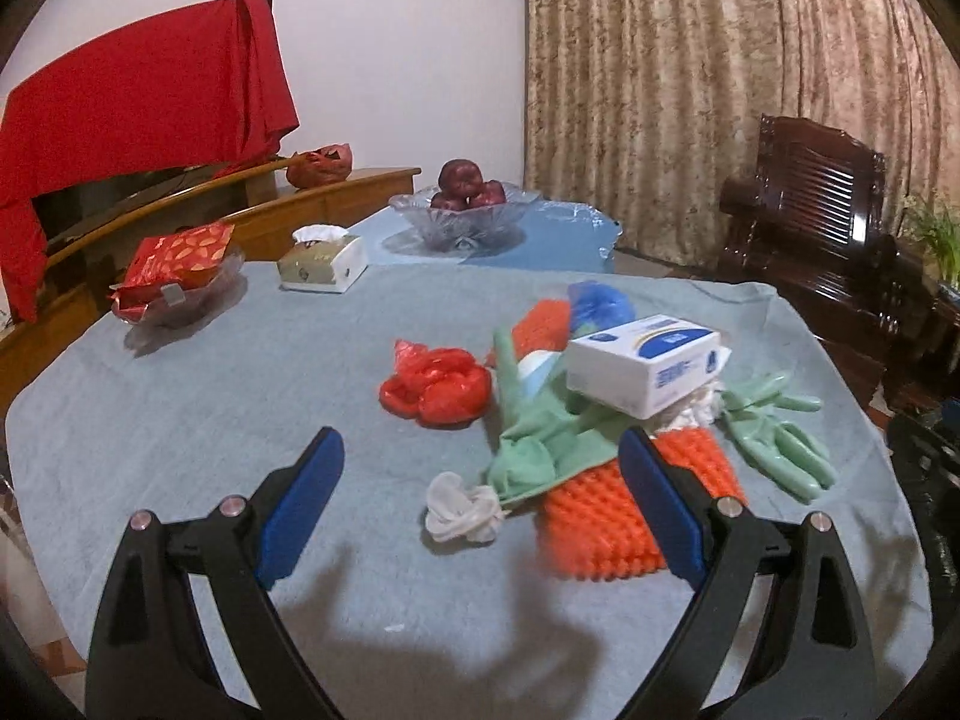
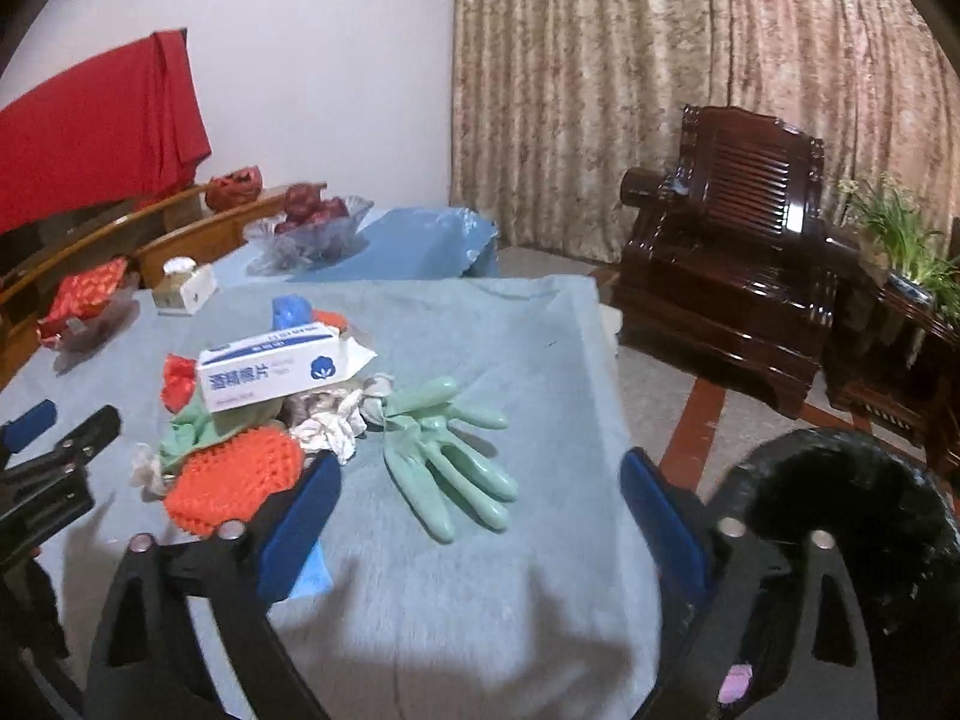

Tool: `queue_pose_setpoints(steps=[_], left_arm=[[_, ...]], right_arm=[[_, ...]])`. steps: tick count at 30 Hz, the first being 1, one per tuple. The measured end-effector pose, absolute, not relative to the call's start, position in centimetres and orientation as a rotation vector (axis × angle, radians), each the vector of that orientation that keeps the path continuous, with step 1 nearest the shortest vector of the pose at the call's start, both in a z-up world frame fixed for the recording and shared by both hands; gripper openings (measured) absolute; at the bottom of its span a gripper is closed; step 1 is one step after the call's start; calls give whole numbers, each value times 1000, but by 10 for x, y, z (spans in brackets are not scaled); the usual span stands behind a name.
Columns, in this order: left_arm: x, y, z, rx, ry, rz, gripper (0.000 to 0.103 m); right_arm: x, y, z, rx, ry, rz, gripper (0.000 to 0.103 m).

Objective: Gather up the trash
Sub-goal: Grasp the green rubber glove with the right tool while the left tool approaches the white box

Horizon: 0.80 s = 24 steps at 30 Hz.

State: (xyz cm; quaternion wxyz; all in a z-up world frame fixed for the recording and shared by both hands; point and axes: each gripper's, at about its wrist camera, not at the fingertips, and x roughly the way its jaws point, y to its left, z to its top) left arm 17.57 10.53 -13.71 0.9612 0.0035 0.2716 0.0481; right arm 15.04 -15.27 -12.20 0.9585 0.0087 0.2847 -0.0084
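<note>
A trash pile lies on the cloth-covered table (image 1: 228,384). It holds a red plastic bag (image 1: 435,390), a crumpled white tissue (image 1: 462,507), an orange spiky mat (image 1: 600,522), a green rag (image 1: 528,450), a white box (image 1: 642,360) and pale green rubber gloves (image 1: 780,444). My left gripper (image 1: 480,450) stands open just short of the tissue, nothing between its pads. My right gripper (image 2: 480,468) is open too. The gloves (image 2: 444,462) lie on the table ahead, framed by its fingers, untouched. The box (image 2: 270,372) and the mat (image 2: 234,480) are to its left.
A tissue box (image 1: 324,258), a dish with a red packet (image 1: 174,276) and a glass fruit bowl (image 1: 462,216) stand at the table's far side. A dark wooden armchair (image 2: 738,264) stands beyond the right edge. A black mass, perhaps a bag (image 2: 852,516), sits low on the right.
</note>
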Motion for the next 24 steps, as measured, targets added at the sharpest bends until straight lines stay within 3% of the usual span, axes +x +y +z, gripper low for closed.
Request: queue_pose_setpoints(steps=[4,21,23,24], left_arm=[[192,105,-143,-11,560,83,86],[234,75,-155,-16,568,12,78],[235,73,-156,-13,572,7,77],[235,72,-156,-12,571,6,77]], right_arm=[[181,-149,-135,14,626,-14,76],[244,-145,-194,-55,871,-11,72],[247,-145,-195,-49,886,7,66],[246,-144,-195,-39,888,41,55]])
